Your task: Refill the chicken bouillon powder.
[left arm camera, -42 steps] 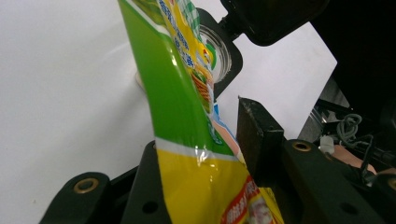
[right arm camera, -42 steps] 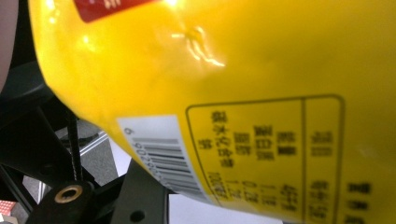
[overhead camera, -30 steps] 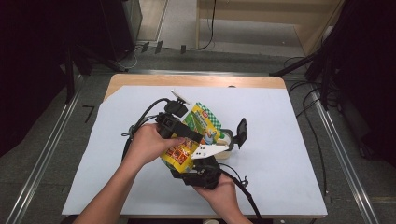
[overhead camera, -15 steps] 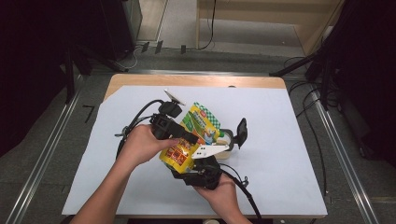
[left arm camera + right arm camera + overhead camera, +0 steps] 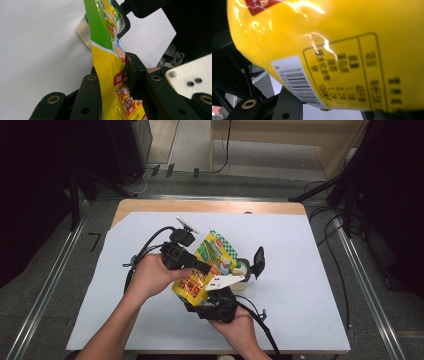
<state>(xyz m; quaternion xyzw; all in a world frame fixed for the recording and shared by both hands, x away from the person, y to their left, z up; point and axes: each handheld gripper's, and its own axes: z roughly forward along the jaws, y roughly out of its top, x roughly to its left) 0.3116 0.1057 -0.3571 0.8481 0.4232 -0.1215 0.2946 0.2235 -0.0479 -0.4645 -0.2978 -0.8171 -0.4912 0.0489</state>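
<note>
The yellow-and-green plastic snack pouch (image 5: pixel 200 270) is held above the white-covered surface (image 5: pixel 310 270), between the left tool (image 5: pixel 197 266) (behind) and the right tool (image 5: pixel 212 306) (nearer the front edge).

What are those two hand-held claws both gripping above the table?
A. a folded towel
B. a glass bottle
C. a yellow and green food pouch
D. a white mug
C: the left gripper has its black jaws pressed on either side of the yellow and green food pouch, and the right gripper clamps the pouch's lower end, whose barcode shows close up in the right gripper view.
</note>
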